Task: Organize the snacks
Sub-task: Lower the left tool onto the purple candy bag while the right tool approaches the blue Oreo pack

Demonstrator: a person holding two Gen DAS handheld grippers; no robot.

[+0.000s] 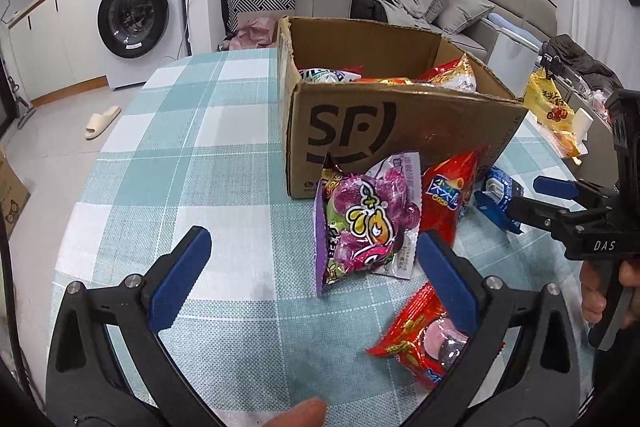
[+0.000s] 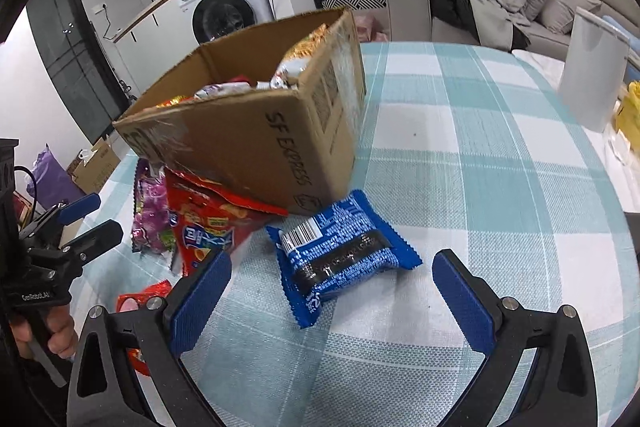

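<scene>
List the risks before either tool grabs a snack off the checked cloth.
1. The blue foil biscuit packet lies flat, so the open right tool may pinch the checked tablecloth.
2. The purple candy bag leans on the red chip bag; lifting one could topple the other.
3. The brown cardboard box already looks full.

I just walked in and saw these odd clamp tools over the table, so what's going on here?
A person is sorting snacks into a brown cardboard box on a checked tablecloth, holding a gripper in each hand. The right gripper, jaws open, is lined up on a blue snack packet. The left gripper hovers open near a purple candy bag and two red packets. Nothing is gripped; some snacks already sit in the box.
</scene>
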